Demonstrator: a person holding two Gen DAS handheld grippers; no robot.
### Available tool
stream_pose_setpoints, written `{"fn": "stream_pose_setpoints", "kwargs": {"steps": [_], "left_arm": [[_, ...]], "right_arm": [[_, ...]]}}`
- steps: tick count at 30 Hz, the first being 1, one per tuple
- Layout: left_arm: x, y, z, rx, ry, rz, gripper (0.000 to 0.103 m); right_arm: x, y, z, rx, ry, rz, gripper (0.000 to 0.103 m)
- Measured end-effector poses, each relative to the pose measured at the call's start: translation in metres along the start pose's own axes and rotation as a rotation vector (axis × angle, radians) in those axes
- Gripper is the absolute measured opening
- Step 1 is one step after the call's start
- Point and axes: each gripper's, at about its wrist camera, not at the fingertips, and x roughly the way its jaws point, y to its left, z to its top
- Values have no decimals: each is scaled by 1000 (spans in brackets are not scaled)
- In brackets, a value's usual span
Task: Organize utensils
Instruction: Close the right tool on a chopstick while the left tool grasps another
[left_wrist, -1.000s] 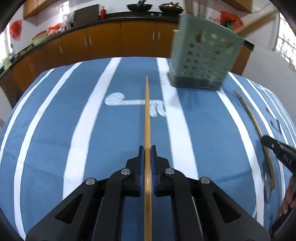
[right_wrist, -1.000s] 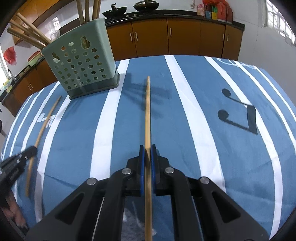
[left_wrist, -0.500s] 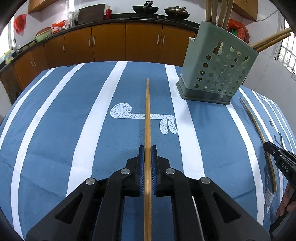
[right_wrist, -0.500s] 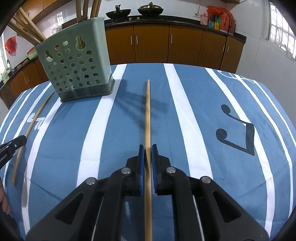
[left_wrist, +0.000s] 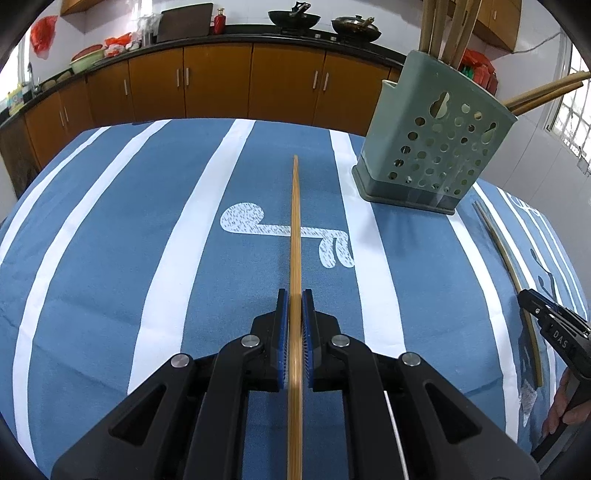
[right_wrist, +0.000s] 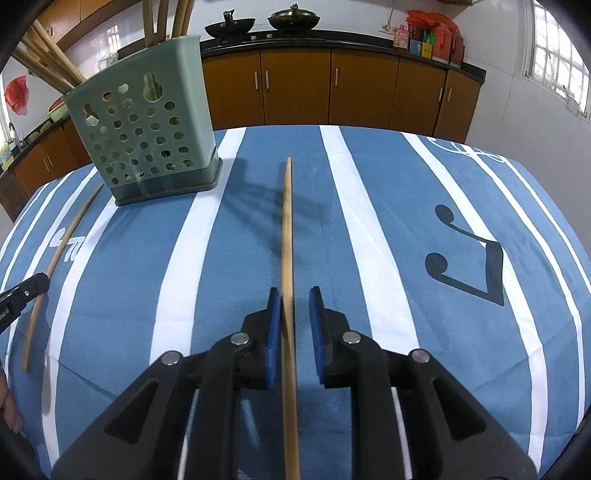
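Your left gripper (left_wrist: 294, 310) is clamped tight on a chopstick (left_wrist: 295, 236). Your right gripper (right_wrist: 294, 310) has parted; its chopstick (right_wrist: 285, 236) leans against the left pad only.

table cloth (left_wrist: 110, 236): blue, white stripes, a white speckled motif and black music notes were seen | utensil holder (left_wrist: 432, 147): pale green, round holes, darker grey-green base | chopstick (left_wrist: 295, 236): light bamboo tan | left gripper (left_wrist: 294, 325): black, blue pads | cabinets (right_wrist: 295, 88): orange-brown
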Motion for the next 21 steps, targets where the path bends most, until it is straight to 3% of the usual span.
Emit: {"fn": "stream_pose_setpoints", "kwargs": {"steps": [21], "left_arm": [[1,2,0,-14,-1,-17,9]], "right_arm": [[0,0,0,6,1,8,18]]}}
